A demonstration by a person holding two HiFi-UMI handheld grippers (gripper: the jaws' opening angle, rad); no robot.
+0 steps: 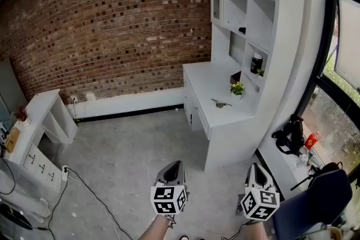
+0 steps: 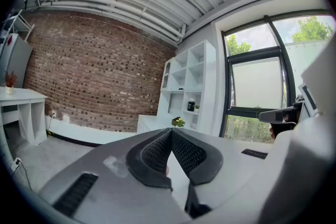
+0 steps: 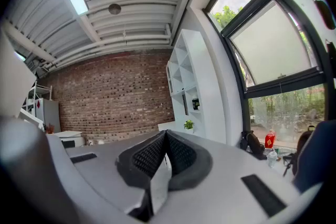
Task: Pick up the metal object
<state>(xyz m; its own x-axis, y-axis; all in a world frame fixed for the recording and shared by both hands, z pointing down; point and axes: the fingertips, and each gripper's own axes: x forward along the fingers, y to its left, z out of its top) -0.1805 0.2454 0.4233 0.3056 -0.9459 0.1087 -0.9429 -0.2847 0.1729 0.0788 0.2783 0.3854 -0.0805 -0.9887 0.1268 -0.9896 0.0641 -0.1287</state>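
Head view is showing the left gripper and the right gripper hovering over the grey floor, well apart from the metal object.
The metal object is lying flat on the white desk, near a small potted plant, and is sitting farther up the picture than both grippers, between their two lines and closer to the right one. In the left gripper view the jaws are meeting at their tips with nothing between them; in the right gripper view the jaws are likewise pressing together, empty. Both grippers are pointing roughly level toward the brick wall and the desk.
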